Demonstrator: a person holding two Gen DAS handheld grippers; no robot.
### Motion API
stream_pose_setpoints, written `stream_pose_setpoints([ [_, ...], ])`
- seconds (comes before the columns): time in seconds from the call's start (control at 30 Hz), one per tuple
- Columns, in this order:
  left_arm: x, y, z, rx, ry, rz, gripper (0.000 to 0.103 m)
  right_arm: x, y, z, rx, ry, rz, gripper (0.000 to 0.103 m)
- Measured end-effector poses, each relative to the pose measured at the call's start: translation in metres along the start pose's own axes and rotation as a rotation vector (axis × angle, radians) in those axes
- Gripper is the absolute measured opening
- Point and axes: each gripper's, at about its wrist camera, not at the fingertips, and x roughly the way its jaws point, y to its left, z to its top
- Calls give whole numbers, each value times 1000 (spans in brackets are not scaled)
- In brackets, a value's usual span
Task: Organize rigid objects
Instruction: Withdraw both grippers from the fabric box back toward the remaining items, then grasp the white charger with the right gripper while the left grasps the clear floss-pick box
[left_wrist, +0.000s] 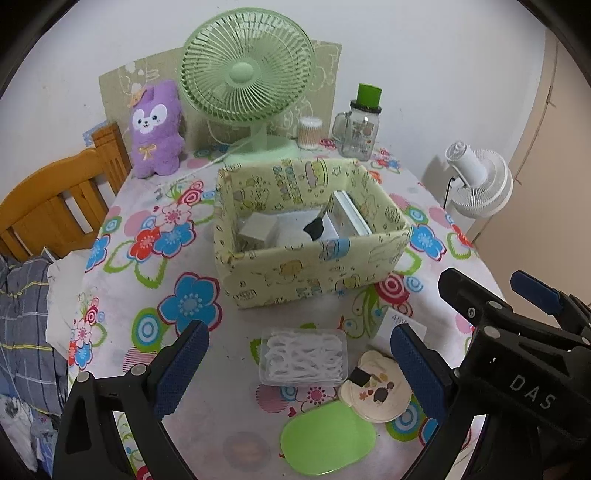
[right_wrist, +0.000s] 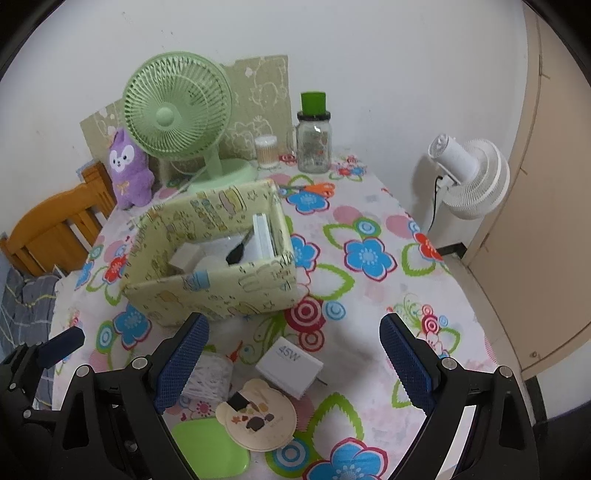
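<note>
Blue-padded fingers of my left gripper stand wide apart and hold nothing; between them, on the floral tablecloth, lie the clear floss-pick case, the round bear-eared compact and the green oval lid; my right gripper is likewise spread wide and empty, with the white 45W charger on the cloth between its fingers, untouched. Beyond these stands the yellow fabric box, which already contains a white block, a flat white slab on edge and a black-headed brush; part of the sorting therefore appears done. Four loose items remain outside the box, near its front wall; orange scissors lie behind it. I judge the task roughly half complete; neither gripper has yet engaged a remaining item.
</note>
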Motion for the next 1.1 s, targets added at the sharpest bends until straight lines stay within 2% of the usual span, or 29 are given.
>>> stream_pose_setpoints([
  [0.87, 67, -5, -22, 20, 103, 34, 100, 64, -3, -30, 24, 125, -33, 95],
  [1.1, 80, -8, -27, 31, 124, 48, 100, 80, -2, -37, 29, 160, -14, 95],
])
